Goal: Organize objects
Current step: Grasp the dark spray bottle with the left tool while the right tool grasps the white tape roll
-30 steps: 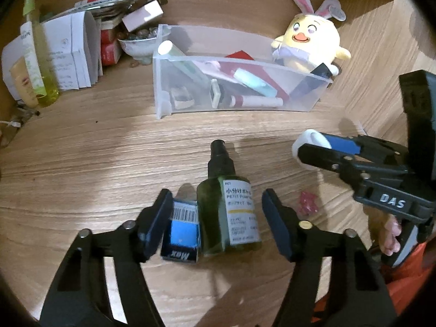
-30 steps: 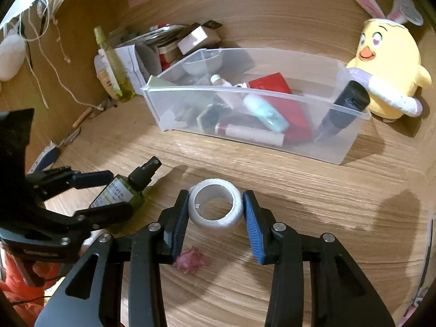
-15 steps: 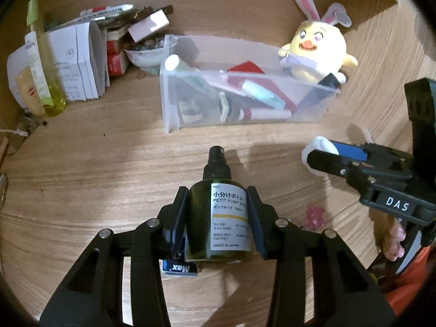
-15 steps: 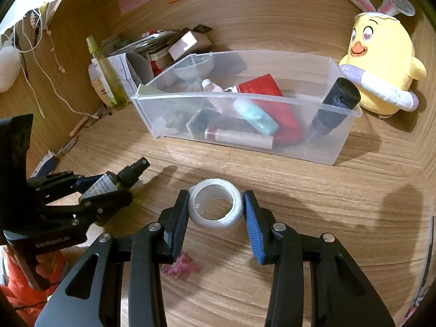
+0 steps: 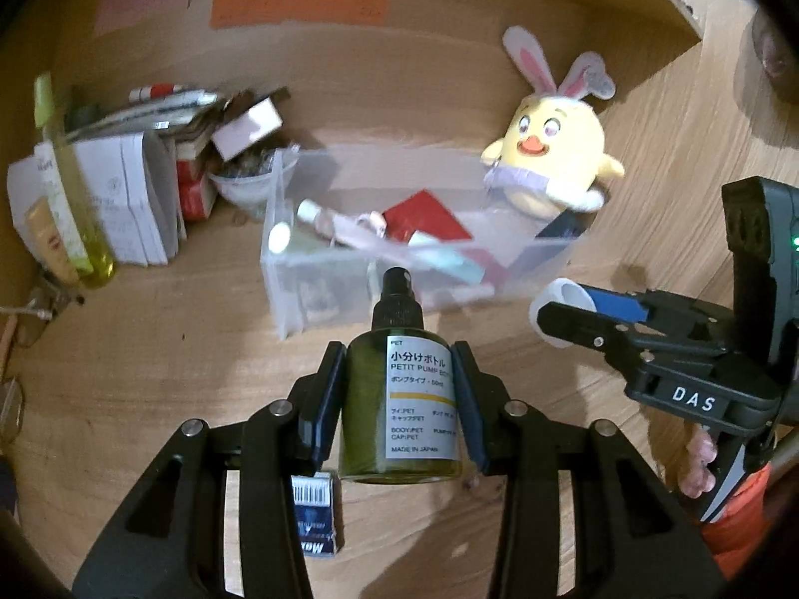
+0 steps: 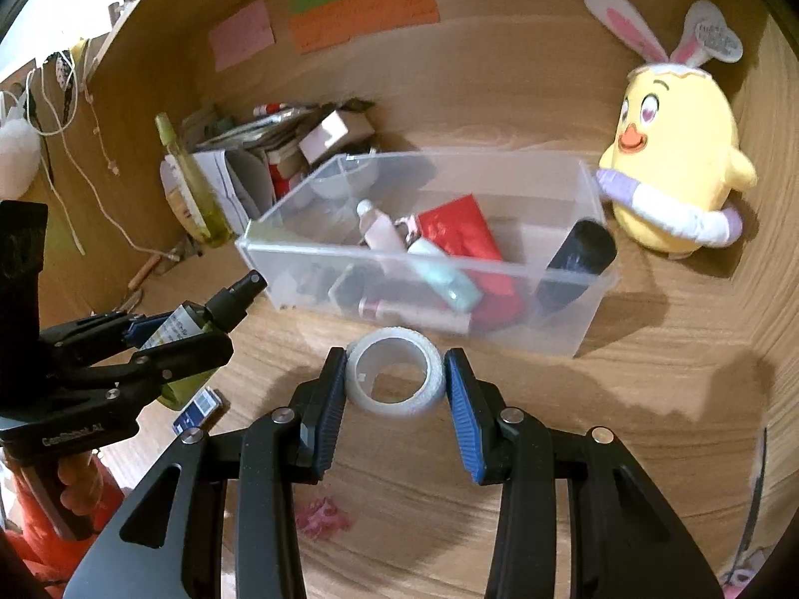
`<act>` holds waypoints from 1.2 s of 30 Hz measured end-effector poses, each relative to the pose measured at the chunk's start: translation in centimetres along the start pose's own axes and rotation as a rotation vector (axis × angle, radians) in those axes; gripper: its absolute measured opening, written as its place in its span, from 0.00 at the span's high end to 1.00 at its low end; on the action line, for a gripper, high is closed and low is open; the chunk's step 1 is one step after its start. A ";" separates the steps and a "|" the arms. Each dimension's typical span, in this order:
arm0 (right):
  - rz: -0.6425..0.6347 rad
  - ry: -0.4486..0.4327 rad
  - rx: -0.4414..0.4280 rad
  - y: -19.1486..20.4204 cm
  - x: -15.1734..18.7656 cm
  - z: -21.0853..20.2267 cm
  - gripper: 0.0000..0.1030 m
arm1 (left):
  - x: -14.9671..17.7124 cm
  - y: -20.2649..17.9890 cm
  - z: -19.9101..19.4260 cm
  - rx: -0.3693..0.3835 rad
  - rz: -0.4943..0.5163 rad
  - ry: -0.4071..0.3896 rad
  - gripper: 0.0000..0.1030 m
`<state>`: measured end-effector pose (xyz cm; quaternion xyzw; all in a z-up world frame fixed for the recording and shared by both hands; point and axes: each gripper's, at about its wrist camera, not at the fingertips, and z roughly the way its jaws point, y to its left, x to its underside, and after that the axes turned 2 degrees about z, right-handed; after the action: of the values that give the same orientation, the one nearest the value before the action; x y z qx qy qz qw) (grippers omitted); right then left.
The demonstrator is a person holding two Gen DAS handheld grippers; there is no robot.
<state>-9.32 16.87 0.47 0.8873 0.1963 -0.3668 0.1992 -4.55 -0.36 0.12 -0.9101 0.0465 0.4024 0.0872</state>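
Both wrist views look forward and down from close above the desk [image 5: 165, 349], sharing the clear bin [image 6: 429, 262]

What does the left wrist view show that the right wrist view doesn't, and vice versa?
Only the left wrist view: the bottle label's print, facing the camera.
Only the right wrist view: the tape roll's open center and a pink scrap on the table.
Both: the left gripper shut on the green pump bottle, the right gripper on the tape roll, the clear bin, the chick plush.

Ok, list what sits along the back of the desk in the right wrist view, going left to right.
Tall yellow-green plastic bottle → white folded paper booklets → clear plastic storage bin → yellow plush chick with bunny ears.
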 end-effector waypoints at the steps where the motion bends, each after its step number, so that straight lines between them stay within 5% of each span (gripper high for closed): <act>1: -0.003 -0.007 0.002 0.1 -0.2 -0.2 0.65 | -0.3 -0.1 0.0 -0.003 0.004 -0.007 0.60; 21: -0.055 -0.127 0.025 0.2 -5.2 -1.8 0.65 | -5.4 0.7 0.2 -0.022 -0.031 -0.113 0.60; 36: -0.048 -0.104 0.081 -1.0 -8.0 1.7 0.65 | -8.2 1.4 3.5 -0.001 -0.053 -0.075 0.60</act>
<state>-16.02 15.28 4.97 0.8695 0.1919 -0.4245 0.1643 -12.80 -0.93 3.70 -0.8953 0.0187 0.4339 0.0989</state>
